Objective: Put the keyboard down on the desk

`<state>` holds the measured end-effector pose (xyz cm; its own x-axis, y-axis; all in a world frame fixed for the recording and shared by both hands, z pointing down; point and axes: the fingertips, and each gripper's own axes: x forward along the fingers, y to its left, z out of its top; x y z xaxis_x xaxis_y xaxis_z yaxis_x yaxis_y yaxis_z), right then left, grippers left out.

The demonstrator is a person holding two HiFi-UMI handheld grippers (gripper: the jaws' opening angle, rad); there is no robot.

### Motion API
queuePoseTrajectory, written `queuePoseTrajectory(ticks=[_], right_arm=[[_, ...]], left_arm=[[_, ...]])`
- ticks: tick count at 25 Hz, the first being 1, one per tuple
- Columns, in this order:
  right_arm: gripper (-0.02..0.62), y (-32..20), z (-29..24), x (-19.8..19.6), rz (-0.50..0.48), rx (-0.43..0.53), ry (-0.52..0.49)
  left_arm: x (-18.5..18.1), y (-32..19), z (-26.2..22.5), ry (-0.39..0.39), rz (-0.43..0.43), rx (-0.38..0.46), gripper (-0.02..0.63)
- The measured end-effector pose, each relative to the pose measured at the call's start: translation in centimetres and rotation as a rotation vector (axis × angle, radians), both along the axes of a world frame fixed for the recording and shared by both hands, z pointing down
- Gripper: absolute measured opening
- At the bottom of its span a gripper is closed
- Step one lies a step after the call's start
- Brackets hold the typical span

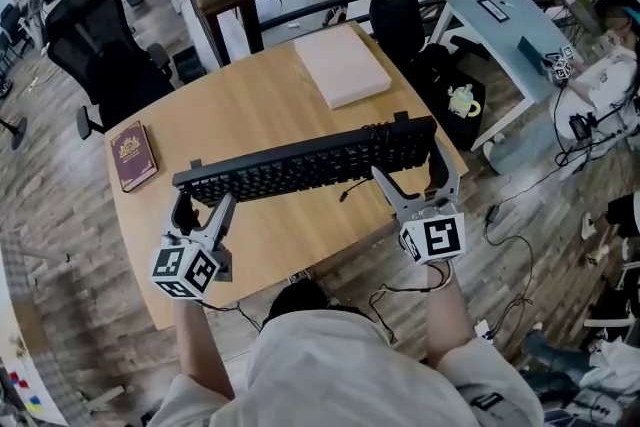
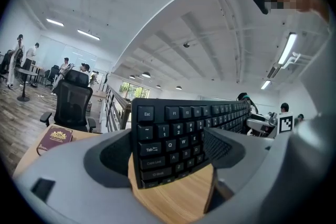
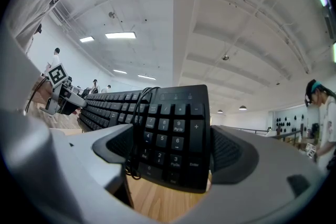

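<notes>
Head view shows the black keyboard (image 1: 310, 160) stretched between the two claws over the wooden desk (image 1: 270, 85). The left claw (image 1: 205, 207) is at its Esc end and the right claw (image 1: 410, 170) at its number-pad end.

Left gripper view has the left claw (image 2: 170, 152) clamped on the keyboard (image 2: 178, 134). The key rows stand upright between the jaws, facing the camera, with one pad at the keyboard's outer edge and the other pressed against the keys. Below the jaws lies bare desk (image 2: 173, 202); whether the keyboard's lower edge touches it I cannot tell.

Right gripper view has the right claw (image 3: 170, 149) closed on the number-pad end of the keyboard (image 3: 173, 134), a pad on either side. A black cable (image 3: 137, 113) loops down just inside the left-hand pad (it hangs against the keys).

Beyond the left claw a maroon book (image 1: 132, 155) lies on the desk, well apart from the keyboard. A flat white box (image 1: 342, 65) sits farther out, ahead of both claws.
</notes>
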<state>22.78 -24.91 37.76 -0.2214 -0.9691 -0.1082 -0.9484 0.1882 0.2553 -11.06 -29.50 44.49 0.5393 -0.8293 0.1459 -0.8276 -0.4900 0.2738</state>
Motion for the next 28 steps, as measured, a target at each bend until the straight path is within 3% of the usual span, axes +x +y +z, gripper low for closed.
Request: queuePoseTrajectory(ticks=[8, 13, 28], right_arm=[[0.456, -5.5, 0.4, -2.6, -0.019, -0.015, 0.006], [0.456, -8.4, 2.4, -3.8, -0.049, -0.072, -0.019], [0.456, -15.2, 7.1, -8.7, -0.257, -0.180, -0.038]], left_arm=[[-2.7, -4.7, 0.8, 0.012, -0.022, -0.015, 0.426], [-4.1, -6.0, 2.1, 0.006, -0.051, -0.059, 0.426], [-8.8, -5.0, 6.0, -0.012, -0.255, -0.166, 0.426]])
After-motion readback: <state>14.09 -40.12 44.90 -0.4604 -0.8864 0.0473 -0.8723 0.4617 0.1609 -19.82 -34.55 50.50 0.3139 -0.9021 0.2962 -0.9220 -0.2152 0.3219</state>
